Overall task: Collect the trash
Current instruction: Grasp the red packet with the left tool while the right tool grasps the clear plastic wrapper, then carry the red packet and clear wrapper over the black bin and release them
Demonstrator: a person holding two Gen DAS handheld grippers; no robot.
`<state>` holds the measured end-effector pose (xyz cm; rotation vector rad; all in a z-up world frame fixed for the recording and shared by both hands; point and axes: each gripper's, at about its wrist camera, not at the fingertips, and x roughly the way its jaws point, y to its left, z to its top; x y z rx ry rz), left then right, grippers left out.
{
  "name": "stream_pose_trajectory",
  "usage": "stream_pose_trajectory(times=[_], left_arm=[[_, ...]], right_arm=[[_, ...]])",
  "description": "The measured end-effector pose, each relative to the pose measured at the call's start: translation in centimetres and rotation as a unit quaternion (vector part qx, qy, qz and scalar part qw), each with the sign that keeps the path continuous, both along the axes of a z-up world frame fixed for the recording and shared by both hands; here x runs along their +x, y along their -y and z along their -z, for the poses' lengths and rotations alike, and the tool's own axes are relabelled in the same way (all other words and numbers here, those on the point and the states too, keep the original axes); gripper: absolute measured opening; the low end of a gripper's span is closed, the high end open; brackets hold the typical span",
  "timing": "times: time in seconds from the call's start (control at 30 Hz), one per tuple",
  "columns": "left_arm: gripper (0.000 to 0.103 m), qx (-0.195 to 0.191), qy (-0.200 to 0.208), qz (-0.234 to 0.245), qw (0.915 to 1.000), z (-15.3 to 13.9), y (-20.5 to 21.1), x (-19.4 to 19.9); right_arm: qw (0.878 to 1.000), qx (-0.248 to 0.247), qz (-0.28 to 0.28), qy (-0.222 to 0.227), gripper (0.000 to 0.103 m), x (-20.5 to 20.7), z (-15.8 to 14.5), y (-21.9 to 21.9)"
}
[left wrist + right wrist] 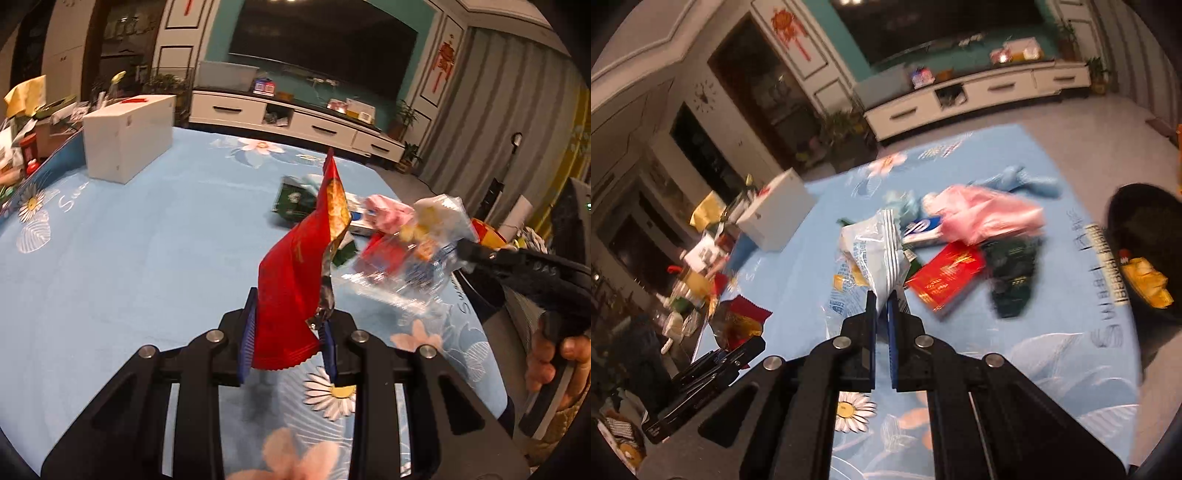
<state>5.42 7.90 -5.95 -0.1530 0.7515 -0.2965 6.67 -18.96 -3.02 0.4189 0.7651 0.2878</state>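
Note:
My left gripper (290,325) is shut on a red snack wrapper (295,280) and holds it upright above the blue flowered tablecloth (129,240). The wrapper also shows in the right wrist view (740,323). My right gripper (882,302) is shut on a white and clear plastic wrapper (875,251), lifted above the table; it also shows in the left wrist view (424,240). A pile of trash lies further on: a pink bag (982,214), a red packet (947,275), a dark green packet (1012,280) and a blue-white box (921,229).
A white box (127,136) stands at the table's far left. A black bin (1145,251) with a yellow wrapper (1145,286) inside sits right of the table. Bottles and clutter (690,280) crowd the table's left edge. A white TV cabinet (295,118) stands behind.

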Motion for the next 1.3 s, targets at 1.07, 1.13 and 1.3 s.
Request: stream_pose_trajectory(times=[1.07, 1.13, 1.3], left_arm=[[0.031, 0.008, -0.015, 0.273, 0.9618, -1.9, 33.9, 8.0], [0.031, 0.016, -0.023, 0.280, 0.9597, -0.9, 35.9, 8.7], [0.031, 0.041, -0.040, 0.285, 0.9567, 1.3, 39.2, 10.1]], right_arm=[[0.951, 0.002, 0.303, 0.058, 0.007, -6.6, 3.3, 25.8], [0.950, -0.002, 0.307, 0.055, 0.007, -6.4, 3.8, 26.3], [0.949, -0.006, 0.313, 0.040, 0.008, -5.3, 5.3, 27.5]])
